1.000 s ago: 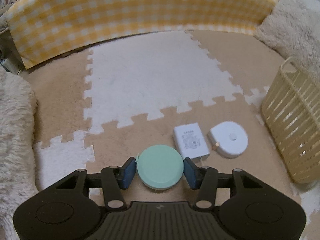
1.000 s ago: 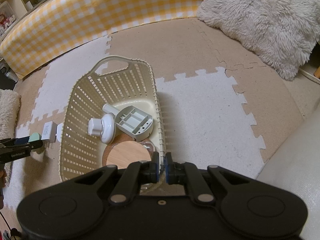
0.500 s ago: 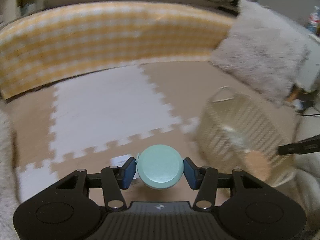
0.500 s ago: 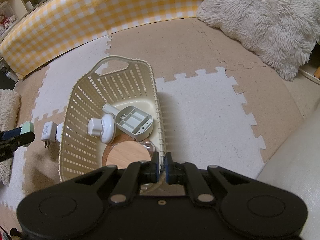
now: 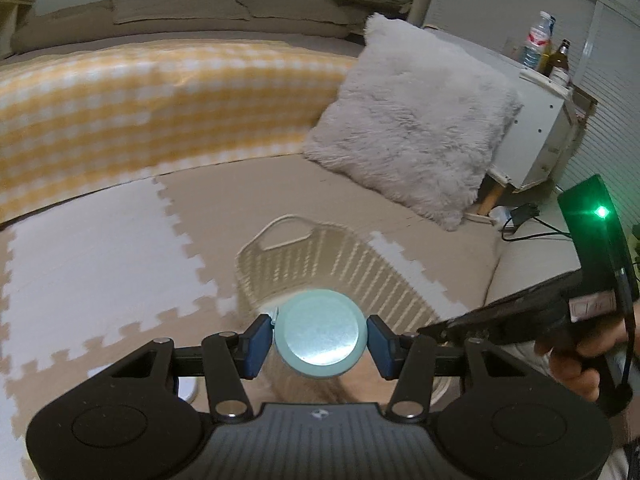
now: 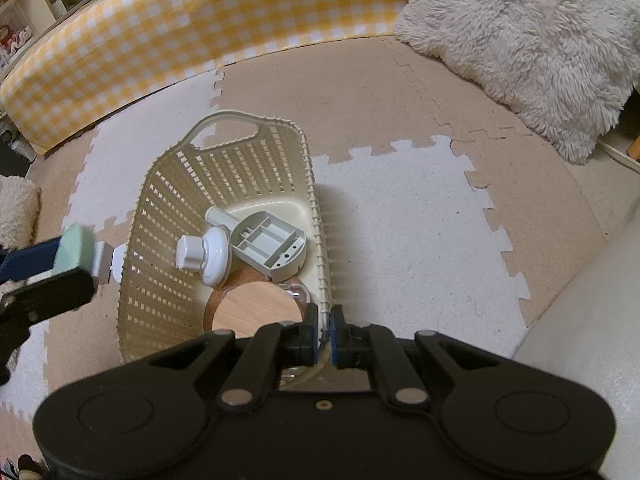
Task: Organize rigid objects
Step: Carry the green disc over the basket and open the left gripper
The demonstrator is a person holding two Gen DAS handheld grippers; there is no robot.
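A mint-green round disc (image 5: 320,334) is pinched between the blue pads of my left gripper (image 5: 320,342), held in the air just in front of the cream slatted basket (image 5: 304,256). From the right wrist view the same disc (image 6: 76,244) and left gripper (image 6: 68,266) hover just outside the basket's left wall (image 6: 152,240). My right gripper (image 6: 325,334) is shut on the basket's near right rim. In the basket lie a white knobbed piece (image 6: 206,254), a grey plastic tray (image 6: 270,246) and a round wooden lid (image 6: 256,310).
A white charger (image 6: 103,262) and a white round object (image 6: 117,265) lie on the mat by the basket's left side, partly hidden. A fluffy cushion (image 5: 412,128) and a yellow checked bumper (image 5: 140,108) border the foam mat. A person's hand (image 5: 580,360) holds the right gripper.
My left gripper has lifted the mint disc off the mat and swung right toward the basket, tilting up. The right gripper has stayed still on the rim.
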